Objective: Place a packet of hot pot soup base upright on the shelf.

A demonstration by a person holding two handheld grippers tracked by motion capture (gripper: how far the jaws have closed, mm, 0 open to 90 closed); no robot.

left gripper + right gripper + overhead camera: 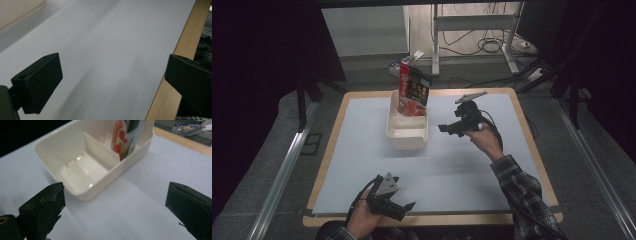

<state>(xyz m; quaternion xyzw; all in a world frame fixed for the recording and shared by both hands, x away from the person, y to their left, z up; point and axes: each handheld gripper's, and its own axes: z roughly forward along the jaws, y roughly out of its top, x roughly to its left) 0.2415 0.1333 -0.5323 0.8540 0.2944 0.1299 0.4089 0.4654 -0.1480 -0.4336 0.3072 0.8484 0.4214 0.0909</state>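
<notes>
**Right jaws wide and empty, just beside the divided bin**

Spread wide, nothing between the pads: right gripper (451, 128), held above the table to the right of the white bin (407, 131). Pointed leftward at the bin's near compartment, which sits bare in the right gripper view (82, 173). Beyond the divider, in the far compartment, the red snack packet (413, 91), standing upright and leaning slightly, its long axis near vertical, top well above the rim. Seen from the jaws, up and away across the divider (100, 151).

Likewise wide and empty: left gripper (404, 207), low at the table's near edge over the grey mat (105, 45), well apart from bin and packet.

Nearer by far: the right hand. Probably needed for any grasp of the packet: a rise above the rim and an approach across the packet's flat faces.

Off the far edge, a second packet (395, 67) lying flat.
</notes>
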